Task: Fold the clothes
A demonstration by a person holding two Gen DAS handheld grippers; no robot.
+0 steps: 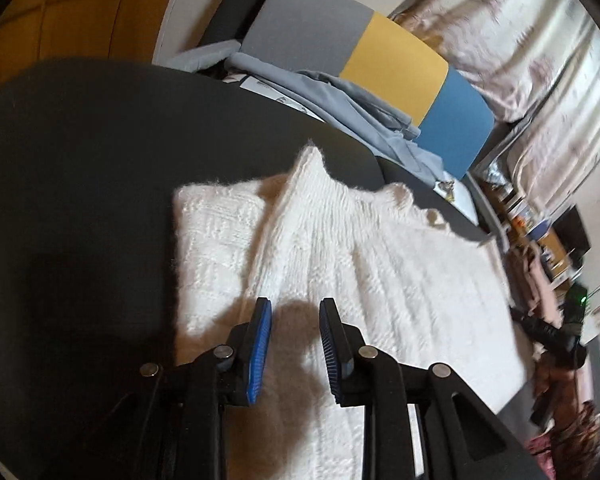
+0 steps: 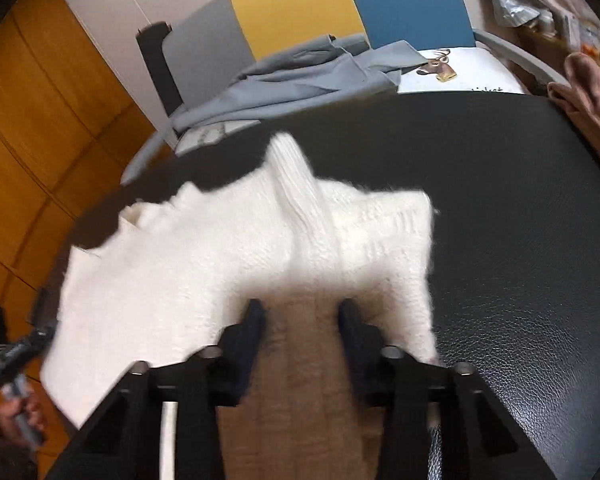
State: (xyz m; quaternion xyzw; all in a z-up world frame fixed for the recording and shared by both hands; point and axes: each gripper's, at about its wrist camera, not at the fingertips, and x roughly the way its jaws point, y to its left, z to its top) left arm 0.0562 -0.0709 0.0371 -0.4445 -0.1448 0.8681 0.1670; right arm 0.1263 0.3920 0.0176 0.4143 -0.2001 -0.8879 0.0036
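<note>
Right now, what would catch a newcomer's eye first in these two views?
The fluffy white knitted sweater spread across the black leather-look table, one ribbed sleeve laid over its middle. Behind the table stands the grey, yellow and blue panelled chair, with crumpled grey clothing heaped on its seat.

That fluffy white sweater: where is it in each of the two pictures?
Left wrist view: the white sweater fills the centre and lower right, lying on the black table.
Right wrist view: the sweater spreads from centre to lower left.
Shared landmark: the grey, yellow and blue chair behind the table.
</note>
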